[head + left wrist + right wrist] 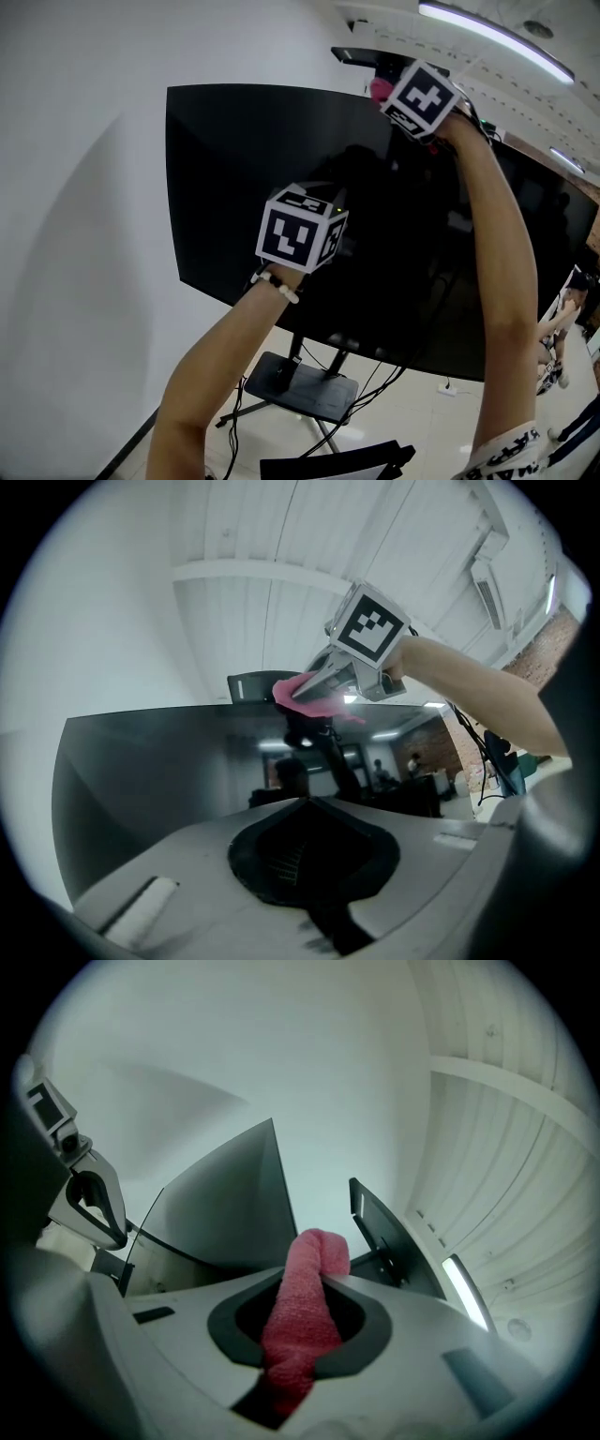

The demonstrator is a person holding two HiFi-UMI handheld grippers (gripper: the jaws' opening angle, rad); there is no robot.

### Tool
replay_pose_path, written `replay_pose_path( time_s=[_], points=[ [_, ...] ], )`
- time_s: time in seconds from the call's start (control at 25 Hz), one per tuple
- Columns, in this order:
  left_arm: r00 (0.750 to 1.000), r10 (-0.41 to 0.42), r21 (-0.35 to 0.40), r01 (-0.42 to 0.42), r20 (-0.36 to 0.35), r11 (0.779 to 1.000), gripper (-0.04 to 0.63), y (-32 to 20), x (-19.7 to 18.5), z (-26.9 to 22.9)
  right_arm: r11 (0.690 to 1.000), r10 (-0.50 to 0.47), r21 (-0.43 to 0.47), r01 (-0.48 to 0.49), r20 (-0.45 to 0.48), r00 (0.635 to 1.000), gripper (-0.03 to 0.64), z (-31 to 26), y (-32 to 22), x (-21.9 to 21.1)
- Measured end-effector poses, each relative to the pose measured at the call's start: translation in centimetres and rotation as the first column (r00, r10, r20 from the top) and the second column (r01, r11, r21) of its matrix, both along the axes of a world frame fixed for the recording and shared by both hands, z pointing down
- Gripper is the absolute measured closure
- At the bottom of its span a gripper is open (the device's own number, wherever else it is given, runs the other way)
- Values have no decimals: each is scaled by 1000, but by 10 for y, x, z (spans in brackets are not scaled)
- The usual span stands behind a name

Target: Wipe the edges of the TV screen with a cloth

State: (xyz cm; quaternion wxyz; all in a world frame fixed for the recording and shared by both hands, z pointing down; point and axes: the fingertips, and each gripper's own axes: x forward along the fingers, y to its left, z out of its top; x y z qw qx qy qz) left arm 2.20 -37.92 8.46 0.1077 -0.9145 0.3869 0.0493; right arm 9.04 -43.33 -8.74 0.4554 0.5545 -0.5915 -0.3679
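The pink cloth [300, 1321] is a nubby terry strip, rolled thick. It is pinched between the fingers [375, 1302] of the right gripper [314, 1274], and its rounded end pokes out past them. In the head view that gripper [389, 94] is raised to the top edge of the TV screen [234, 178], where only a dab of the cloth [379, 89] shows beside the marker cube. The screen is a wide, glossy black panel with sharp corners.

The left gripper view shows what the others do not: the cloth [298, 688] lies on the screen's upper rim just beside a small black box [251, 686], and the glass [169, 771] mirrors room lights. The left gripper [305, 803] has its smooth grey fingers closed together with nothing between them, and it sits low before the panel.

Only the head view shows the flat dark base of the stand [300, 384] on the floor, the matt white wall [84, 141] and a long ceiling lamp [497, 37].
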Motion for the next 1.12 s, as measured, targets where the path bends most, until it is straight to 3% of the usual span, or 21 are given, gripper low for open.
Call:
replay_pose_path(
  time_s=[0.48,0.88,1.12],
  points=[
    [999,-13,-22,14,41,1000,595,-85,-144,12,997,-64,-31,67,77,995,554,2,-86,-152],
    [998,-52,-47,54,29,997,595,-135,-267,22,997,-75,-24,75,16,997,554,5,-160,-292],
    [994,-109,-64,109,14,992,595,-162,-321,33,992,-120,-39,119,-30,992,554,7,-202,-368]
  ],
)
